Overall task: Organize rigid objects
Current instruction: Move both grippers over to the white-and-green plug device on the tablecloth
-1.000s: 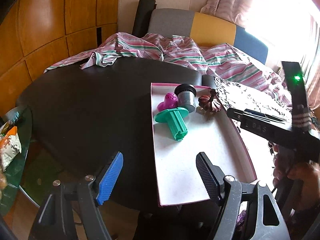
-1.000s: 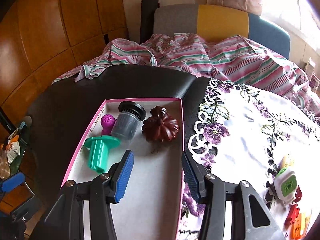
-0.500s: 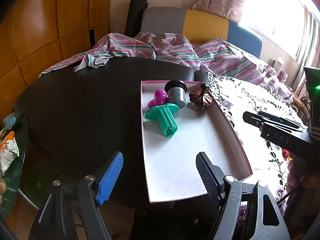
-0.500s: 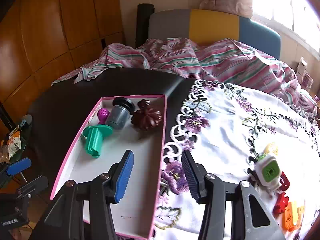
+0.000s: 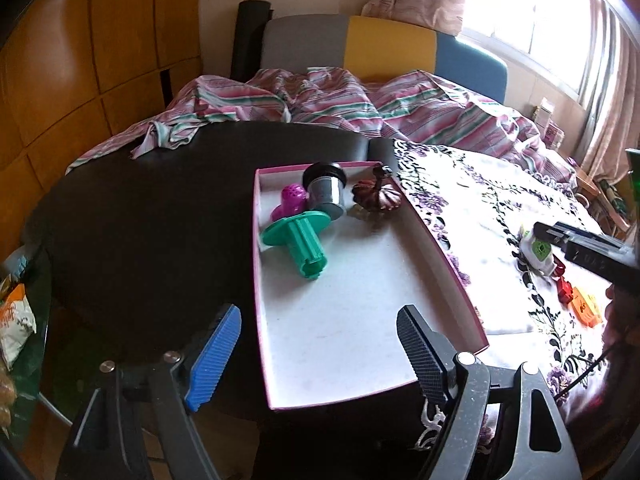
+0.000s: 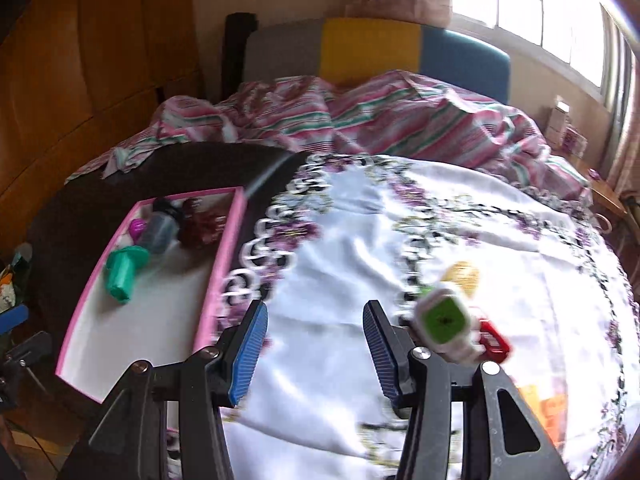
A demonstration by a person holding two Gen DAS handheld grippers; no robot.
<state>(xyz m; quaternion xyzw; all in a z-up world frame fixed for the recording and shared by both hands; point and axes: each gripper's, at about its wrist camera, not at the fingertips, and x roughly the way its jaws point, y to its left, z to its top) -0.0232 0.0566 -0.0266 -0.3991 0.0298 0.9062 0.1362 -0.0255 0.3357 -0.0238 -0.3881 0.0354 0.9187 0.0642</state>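
Observation:
A pink-rimmed shallow box point(image 5: 436, 240) point(image 6: 218, 276) on the dark table holds a green spool point(image 5: 300, 244) point(image 6: 120, 274), a magenta piece point(image 5: 290, 200), a grey cup with a black lid point(image 5: 326, 188) and a brown pumpkin figure point(image 5: 376, 198). My left gripper point(image 5: 320, 354) hovers over the box's near end; its jaws are opening with nothing between them. My right gripper point(image 6: 316, 344) stands open over the floral cloth, empty. Just right of it lie a white block with a green face point(image 6: 444, 322) point(image 5: 538, 248), a red piece point(image 6: 494, 340) and orange pieces point(image 5: 586, 308).
A white cloth with purple flowers point(image 6: 400, 248) covers the table's right part. A striped pink blanket point(image 5: 320, 100) and a grey, yellow and blue chair back point(image 5: 384, 46) lie beyond. A snack bag point(image 5: 16, 320) sits on a low glass shelf at left.
My right gripper has swung right, from over the box to over the cloth beside the white and green block. The left gripper shifted a little and its jaws have spread slightly.

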